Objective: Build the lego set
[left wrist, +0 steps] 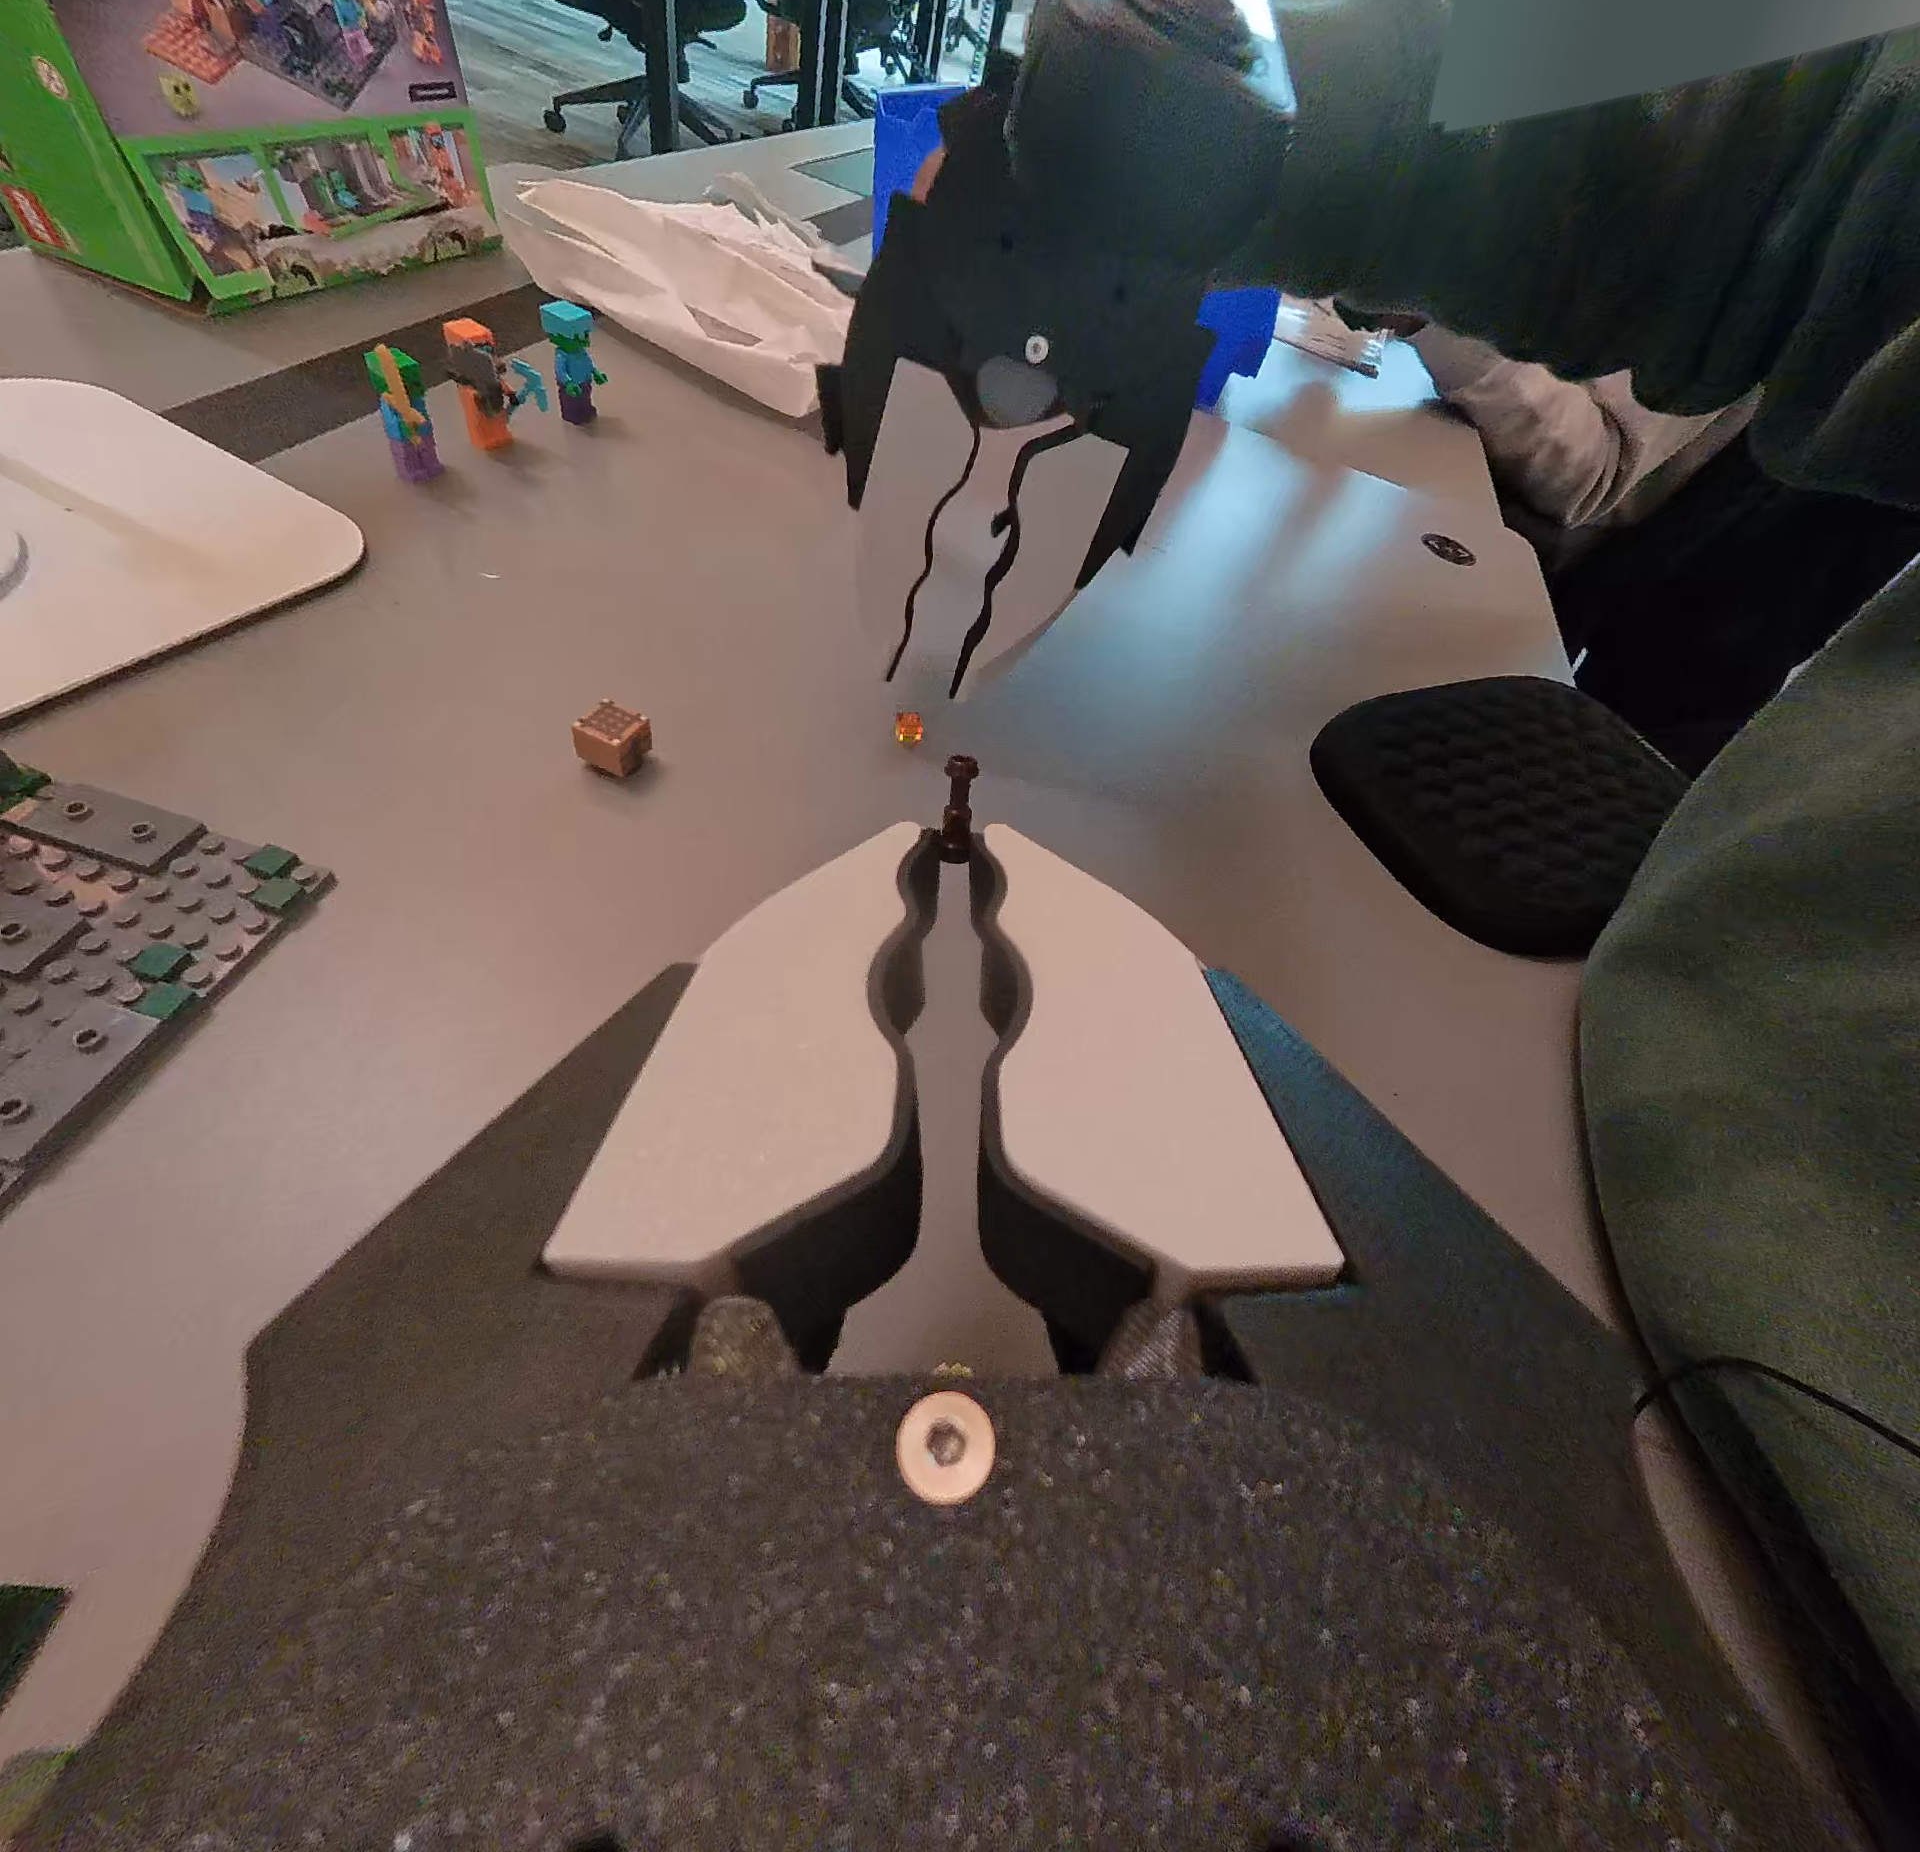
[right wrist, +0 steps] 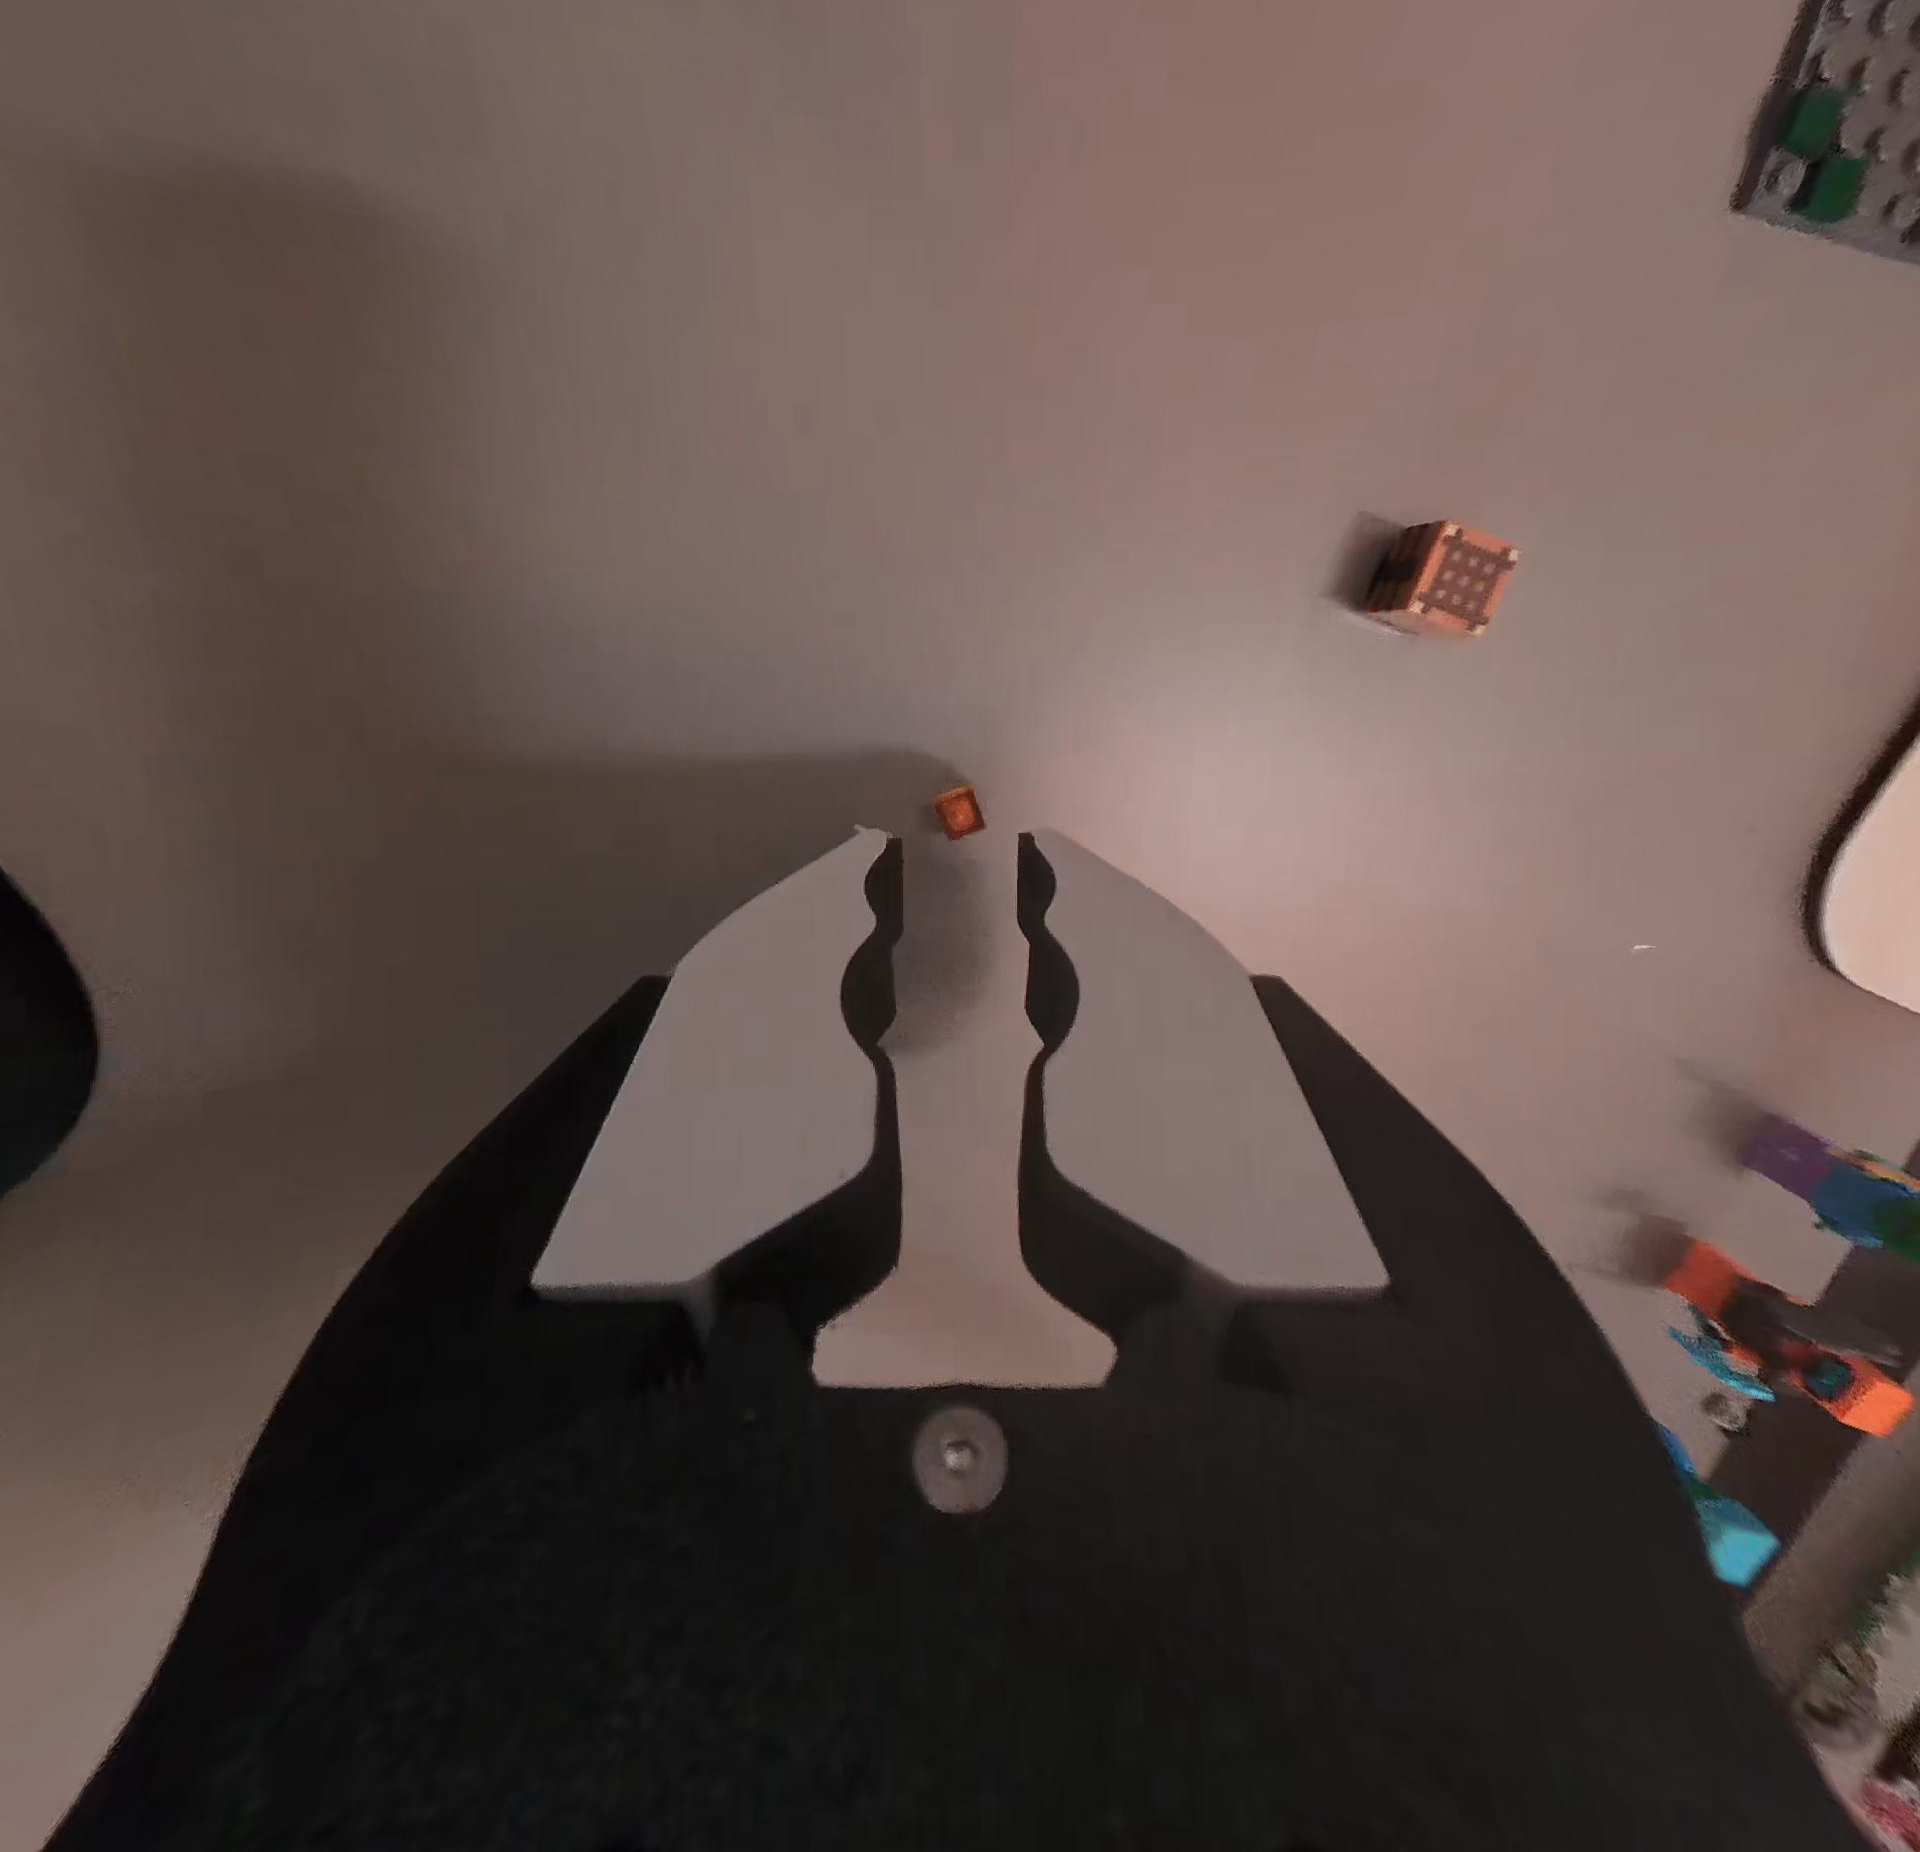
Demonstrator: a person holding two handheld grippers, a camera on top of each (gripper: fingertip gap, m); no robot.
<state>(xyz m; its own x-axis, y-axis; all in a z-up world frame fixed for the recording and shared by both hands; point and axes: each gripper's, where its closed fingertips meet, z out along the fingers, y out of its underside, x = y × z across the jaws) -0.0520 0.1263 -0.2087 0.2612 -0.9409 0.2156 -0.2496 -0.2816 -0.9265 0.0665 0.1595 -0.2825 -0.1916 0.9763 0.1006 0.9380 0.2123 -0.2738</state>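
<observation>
Two grippers seen: left gripper [left wrist: 958,834] is clamped on a dark rod [left wrist: 958,803], right gripper [right wrist: 956,838] is held apart over an orange stud [right wrist: 957,812].

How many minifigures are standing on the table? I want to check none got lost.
3, in a row at the far left of the table, near the box: green-headed figure, orange figure, teal-headed figure. Others could be hidden behind the box or paper.

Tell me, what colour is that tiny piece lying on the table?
Orange, the tiny piece shows best in the right wrist view.
</observation>
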